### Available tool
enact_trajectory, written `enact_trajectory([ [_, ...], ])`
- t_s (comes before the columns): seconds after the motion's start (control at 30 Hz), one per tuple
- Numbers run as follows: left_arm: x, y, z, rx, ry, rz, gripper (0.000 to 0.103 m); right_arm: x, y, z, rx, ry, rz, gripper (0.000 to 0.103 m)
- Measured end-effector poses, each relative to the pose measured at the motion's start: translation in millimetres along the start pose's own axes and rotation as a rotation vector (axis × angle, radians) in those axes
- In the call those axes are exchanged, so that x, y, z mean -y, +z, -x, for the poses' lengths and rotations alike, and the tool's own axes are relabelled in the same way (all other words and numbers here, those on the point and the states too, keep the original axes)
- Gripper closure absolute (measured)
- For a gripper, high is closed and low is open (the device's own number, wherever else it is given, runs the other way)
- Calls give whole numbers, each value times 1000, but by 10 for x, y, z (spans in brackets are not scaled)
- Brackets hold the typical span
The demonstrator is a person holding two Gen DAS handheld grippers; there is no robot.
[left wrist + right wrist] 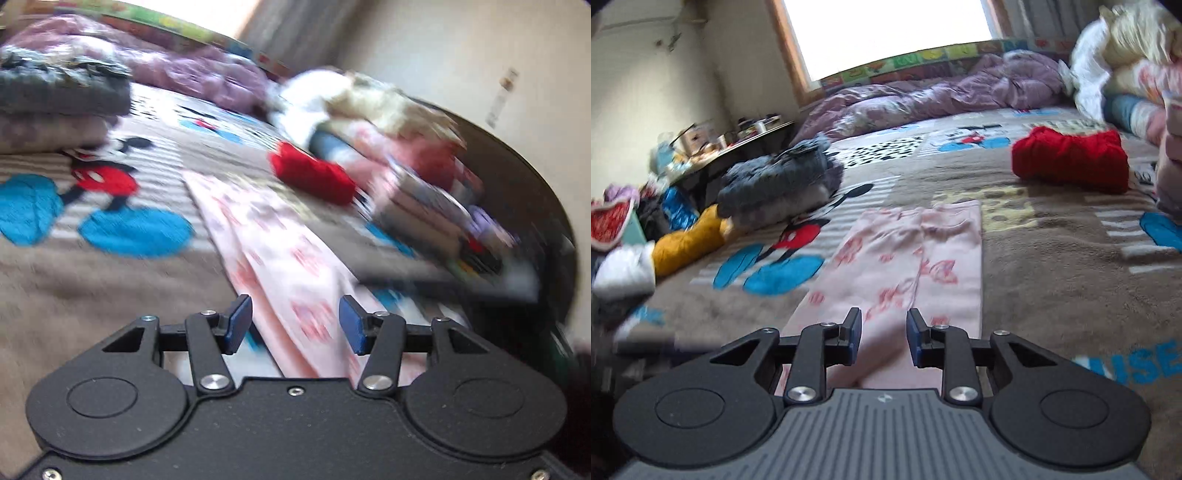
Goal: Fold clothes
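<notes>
A pale pink garment with a red flower print [905, 258] lies flat in a long strip on the Mickey Mouse blanket [1052, 266]. It also shows in the left wrist view [280, 254], blurred. My left gripper [295, 325] is open, low over the near end of the garment, its blue pads [238, 323] on either side of the cloth. My right gripper [882, 338] is open over the near end of the same garment, holding nothing.
A red folded garment [1071, 162] lies ahead on the right, also in the left wrist view [314, 177]. A grey folded stack [775, 188] sits at the left, a loose clothes pile [406, 147] at the right. A purple quilt [923, 96] lies behind. A yellow garment [687, 240] hangs at the bed's left edge.
</notes>
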State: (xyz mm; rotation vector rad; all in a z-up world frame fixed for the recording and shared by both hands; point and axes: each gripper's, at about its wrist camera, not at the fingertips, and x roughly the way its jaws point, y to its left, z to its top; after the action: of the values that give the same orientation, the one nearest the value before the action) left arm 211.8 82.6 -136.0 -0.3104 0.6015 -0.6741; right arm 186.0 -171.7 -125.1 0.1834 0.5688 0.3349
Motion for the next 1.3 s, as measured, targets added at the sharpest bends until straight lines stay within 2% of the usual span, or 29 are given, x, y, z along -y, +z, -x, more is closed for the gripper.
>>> enact_trajectory([
  [0.1,-73,218,-228,1,54,6,53,-159,-134,26,5,30,79,73],
  [0.2,-159,452,-487,-10,105,28,62,-265,-189,2,-7,50,150,72],
  [0.23,-177,516,-565,-18,124,20,69,-291,-201,-6,-13,54,173,70],
  [0.27,-193,580,-643,-25,141,10,69,-313,-207,-15,-14,56,192,68],
  [0.47,-274,875,-1057,-52,157,-39,71,-380,-216,-86,5,64,255,66],
  [0.7,-390,911,-1366,-118,168,-54,73,-419,-222,-125,13,68,313,64],
  [0.8,-370,911,-1448,-134,156,-75,88,-419,-224,-136,14,68,312,61],
  [0.83,-352,911,-1486,-140,164,-89,97,-420,-224,-143,15,68,313,61],
  [0.87,-341,904,-1500,-137,173,-102,103,-424,-228,-148,18,66,316,61],
  [1.0,-351,965,-1336,-64,146,-77,103,-445,-235,-166,20,63,327,59],
  [1.07,-370,990,-1267,-42,161,-83,103,-447,-234,-170,19,64,328,57],
  [1.17,-466,977,-1253,-42,147,-54,103,-457,-228,-166,21,65,335,56],
  [1.3,-465,912,-1405,-94,209,-79,103,-493,-253,-210,-10,67,356,55],
])
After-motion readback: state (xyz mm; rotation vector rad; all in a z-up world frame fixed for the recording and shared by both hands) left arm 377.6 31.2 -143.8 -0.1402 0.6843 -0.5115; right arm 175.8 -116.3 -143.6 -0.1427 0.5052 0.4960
